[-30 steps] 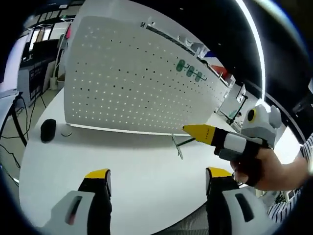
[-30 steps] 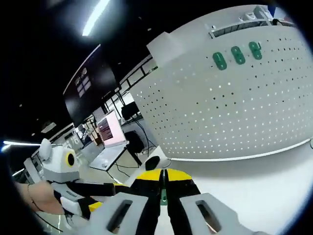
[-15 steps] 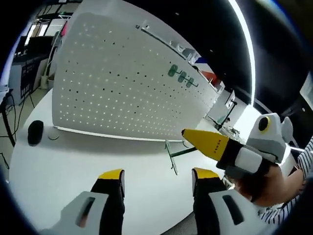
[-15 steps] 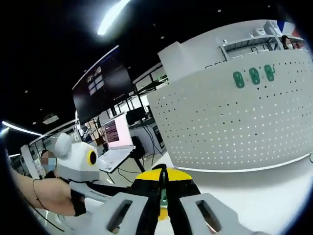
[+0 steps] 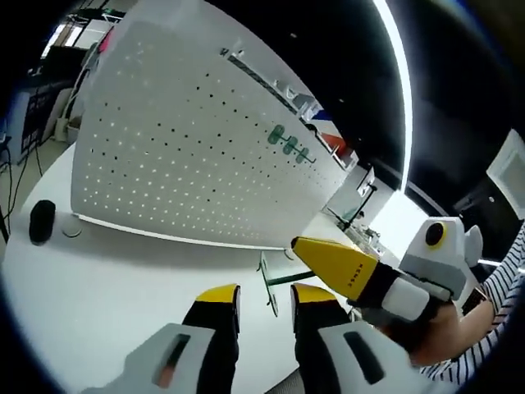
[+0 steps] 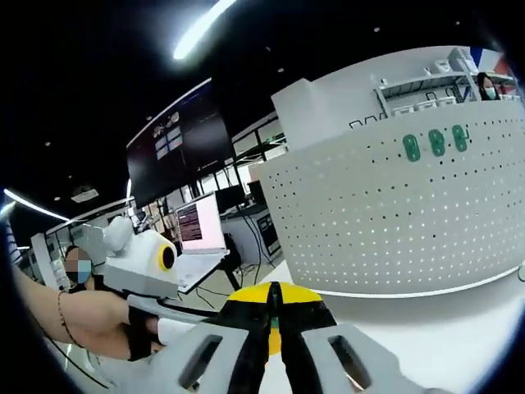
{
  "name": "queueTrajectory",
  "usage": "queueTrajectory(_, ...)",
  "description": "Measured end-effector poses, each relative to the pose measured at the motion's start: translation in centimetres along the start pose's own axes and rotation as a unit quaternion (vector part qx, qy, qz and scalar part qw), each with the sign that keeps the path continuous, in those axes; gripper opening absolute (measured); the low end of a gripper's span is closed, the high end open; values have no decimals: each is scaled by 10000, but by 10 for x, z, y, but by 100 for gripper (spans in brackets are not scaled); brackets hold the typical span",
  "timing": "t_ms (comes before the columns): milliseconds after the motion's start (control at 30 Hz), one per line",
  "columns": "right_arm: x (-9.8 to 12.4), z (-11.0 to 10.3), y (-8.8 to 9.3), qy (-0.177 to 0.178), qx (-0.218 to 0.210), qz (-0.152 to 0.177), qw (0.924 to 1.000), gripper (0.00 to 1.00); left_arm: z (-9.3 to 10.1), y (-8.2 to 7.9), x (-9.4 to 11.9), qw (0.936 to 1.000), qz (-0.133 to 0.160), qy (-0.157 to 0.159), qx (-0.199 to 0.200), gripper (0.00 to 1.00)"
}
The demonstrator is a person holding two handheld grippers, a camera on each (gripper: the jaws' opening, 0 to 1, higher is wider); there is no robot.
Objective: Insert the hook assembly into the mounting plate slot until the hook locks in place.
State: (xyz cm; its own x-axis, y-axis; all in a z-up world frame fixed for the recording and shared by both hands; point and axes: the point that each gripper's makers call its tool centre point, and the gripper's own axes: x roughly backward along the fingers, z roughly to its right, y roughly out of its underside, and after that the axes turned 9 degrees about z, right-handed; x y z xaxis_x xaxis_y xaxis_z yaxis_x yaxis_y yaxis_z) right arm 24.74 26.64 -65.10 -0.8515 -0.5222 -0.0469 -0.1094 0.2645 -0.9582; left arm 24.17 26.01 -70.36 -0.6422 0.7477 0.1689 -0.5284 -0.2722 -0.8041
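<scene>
Right gripper [image 6: 275, 324]: yellow-tipped jaws pressed together on a thin green hook [image 5: 275, 279], which juts from the tips over the white table [image 5: 98, 279]. Left gripper [image 5: 264, 316]: jaws nearly together with a narrow gap, nothing between them, just beside the hook. Behind stands a white perforated board [image 5: 189, 156] carrying 3 green pieces [image 5: 289, 146]. A black mouse [image 5: 41, 222] lies at the table's edge.

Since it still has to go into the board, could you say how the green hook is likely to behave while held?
The green hook looks like thin bent wire, so probably stiff and light. Pinched at one end by the right tool, it may pivot if nudged against the pegboard.
</scene>
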Motion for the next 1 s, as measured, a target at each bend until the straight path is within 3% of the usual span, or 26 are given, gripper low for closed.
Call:
queueTrajectory(200,-1,2,-6,34,102,91,9999,0,5,-1,-2,9996,83,115,246,10)
queueTrajectory(333,0,1,-5,-23,182,75,9998,0,6,-3,-3,9994,112,161,302,5)
queueTrajectory(733,12,1,-3,147,80,151,9997,0,10,2,0,9990,17,242,381,2)
queueTrajectory(867,14,1,-1,159,31,102,9998,0,11,5,1,9987,-76,219,457,1)
queueTrajectory(1000,13,1,3,93,-59,-158,9998,0,9,7,2,9991,-179,148,358,1)
